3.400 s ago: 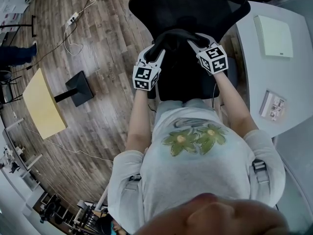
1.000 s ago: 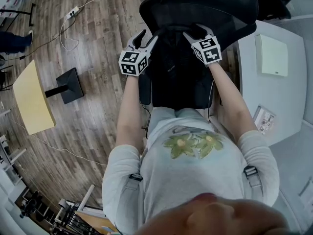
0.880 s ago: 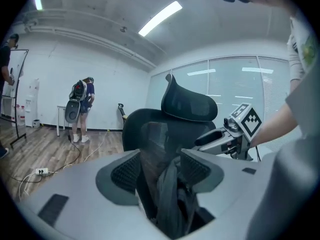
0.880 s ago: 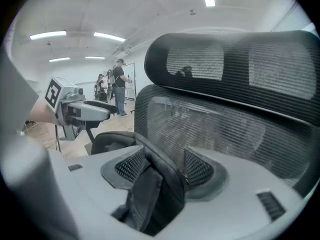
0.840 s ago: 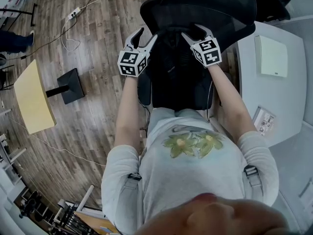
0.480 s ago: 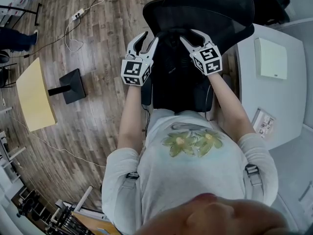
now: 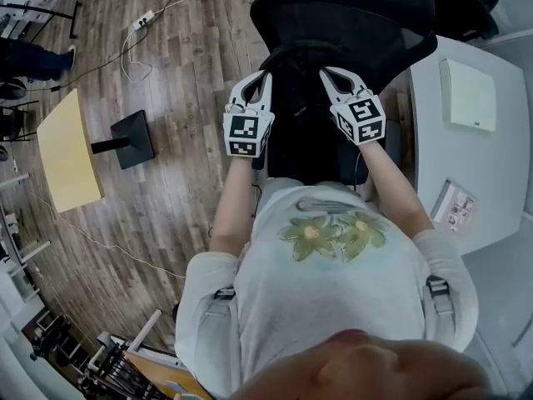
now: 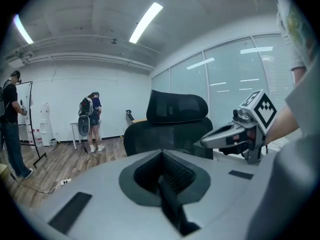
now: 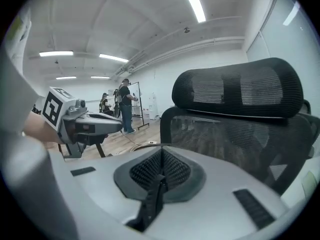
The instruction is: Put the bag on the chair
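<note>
A black office chair [image 7: 350,15] stands right in front of me. On its seat lies the black bag [image 7: 301,132], dark and hard to tell from the chair. My left gripper [image 7: 256,83] hangs over the bag's left side and my right gripper [image 7: 331,78] over its right side. Both are shut with nothing between their jaws, clear of the bag. The left gripper view shows its own shut jaws, the chair [image 8: 172,121] and the right gripper [image 8: 227,135]. The right gripper view shows the mesh chair back [image 9: 240,119] and the left gripper [image 9: 95,123].
A white desk [image 7: 495,165] on the right carries a white box [image 7: 470,94] and a small packet [image 7: 455,204]. On the wood floor at the left are a yellow tabletop [image 7: 67,161], a black stand base [image 7: 133,140] and a power strip with cable [image 7: 146,17]. People [image 8: 92,119] stand far off.
Both grippers stood open beside the bag; their jaws have now shut on nothing. They have drawn back a little from the chair back toward the person.
</note>
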